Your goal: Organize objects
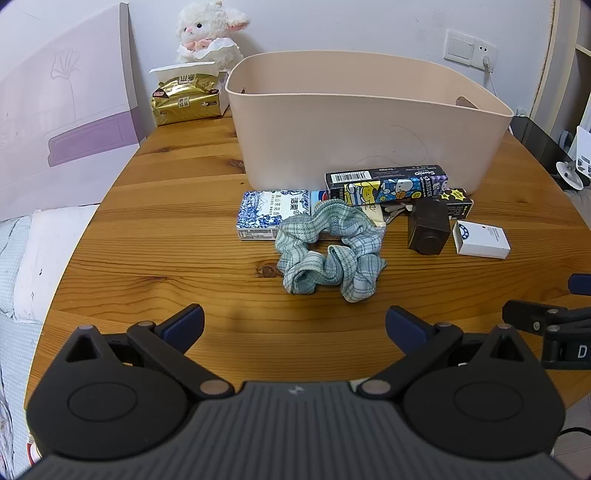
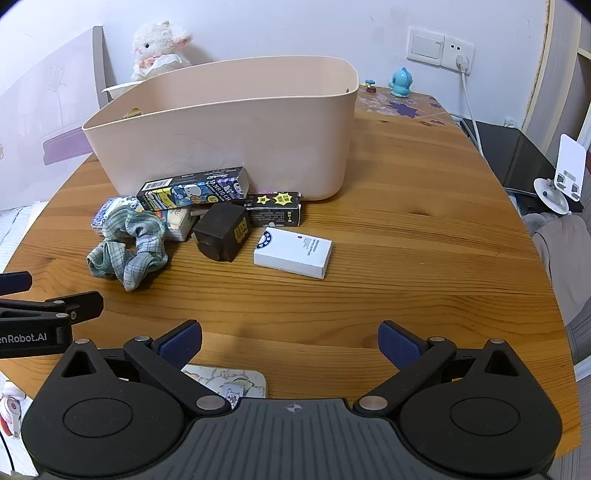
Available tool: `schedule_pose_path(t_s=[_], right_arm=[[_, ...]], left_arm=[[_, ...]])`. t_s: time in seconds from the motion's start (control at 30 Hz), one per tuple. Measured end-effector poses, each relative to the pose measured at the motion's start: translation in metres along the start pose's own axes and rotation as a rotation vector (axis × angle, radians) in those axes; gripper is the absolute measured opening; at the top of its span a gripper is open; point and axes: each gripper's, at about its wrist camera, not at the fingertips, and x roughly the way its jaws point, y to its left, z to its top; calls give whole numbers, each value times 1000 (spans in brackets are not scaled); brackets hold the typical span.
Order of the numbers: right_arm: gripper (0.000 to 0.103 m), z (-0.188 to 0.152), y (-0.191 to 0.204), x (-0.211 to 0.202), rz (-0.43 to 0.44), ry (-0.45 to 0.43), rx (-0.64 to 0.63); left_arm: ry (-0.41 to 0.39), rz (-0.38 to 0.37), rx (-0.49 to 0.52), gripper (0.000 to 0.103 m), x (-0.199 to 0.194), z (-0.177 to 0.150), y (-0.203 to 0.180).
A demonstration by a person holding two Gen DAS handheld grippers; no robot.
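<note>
A beige plastic bin point(image 1: 369, 122) point(image 2: 229, 140) stands on the round wooden table point(image 1: 166, 229) point(image 2: 406, 229). In front of it lie a green plaid scrunchie point(image 1: 328, 251) point(image 2: 129, 247), a blue-and-white patterned box point(image 1: 271, 214), a dark cartoon-print box point(image 1: 388, 182) point(image 2: 192, 190), a dark brown cube box point(image 1: 428, 229) point(image 2: 221, 230), a black box with yellow stars point(image 2: 275, 208) and a white box point(image 1: 482, 240) point(image 2: 293, 253). My left gripper point(image 1: 294, 325) is open and empty, just short of the scrunchie. My right gripper point(image 2: 290, 341) is open and empty, short of the white box.
A gold tissue pack point(image 1: 186, 99) and a white plush lamb point(image 1: 208, 31) point(image 2: 159, 48) sit behind the bin. A blue figurine point(image 2: 400, 83) stands at the far right. A patterned card point(image 2: 229, 380) lies under my right gripper. A bed point(image 1: 22, 266) is left of the table.
</note>
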Motion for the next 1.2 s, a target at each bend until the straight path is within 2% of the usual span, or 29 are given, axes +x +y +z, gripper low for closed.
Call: schedule_pose_path(t_s=[1.2], right_arm=[[103, 4, -1, 6, -1, 6, -1]], left_arm=[[21, -5, 0, 103, 11, -1, -5]])
